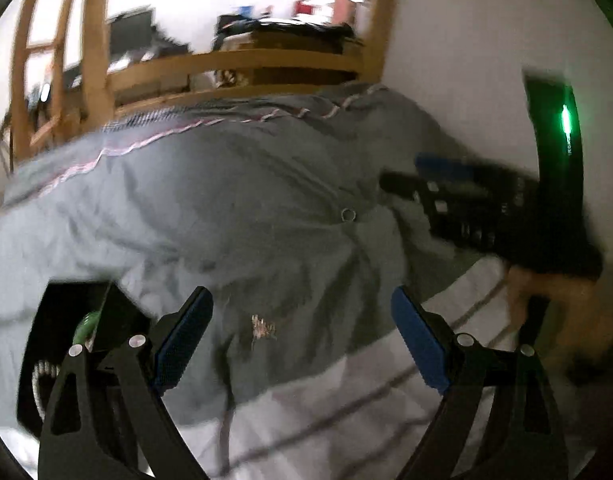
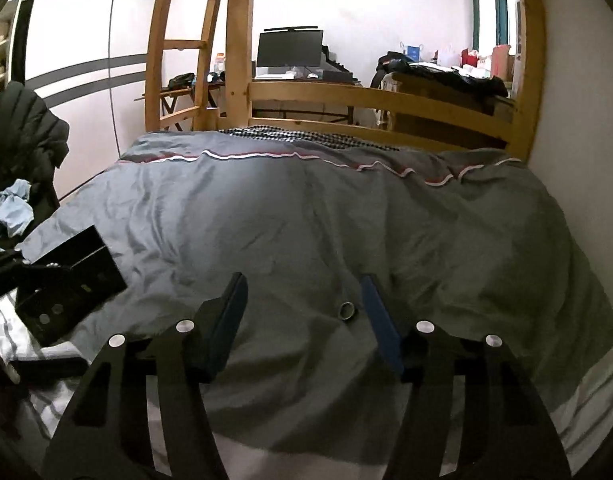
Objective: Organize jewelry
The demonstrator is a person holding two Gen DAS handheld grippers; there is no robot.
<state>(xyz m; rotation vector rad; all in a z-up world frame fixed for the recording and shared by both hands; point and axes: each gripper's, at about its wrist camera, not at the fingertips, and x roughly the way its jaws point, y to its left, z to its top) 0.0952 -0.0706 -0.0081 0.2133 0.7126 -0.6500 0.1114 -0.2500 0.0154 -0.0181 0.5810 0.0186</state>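
Silver ring point(image 2: 347, 312) on grey duvet point(image 2: 290, 216), between open right gripper point(image 2: 304, 312) fingers

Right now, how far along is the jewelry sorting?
Some pieces look already placed in the black jewelry box. Nothing is in hand: both tongs, left and right, are open. A ring and a small gold piece lie loose on the grey duvet.

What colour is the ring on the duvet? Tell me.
Silver-grey metal; the ring shows best in the right wrist view, lying on the grey duvet.
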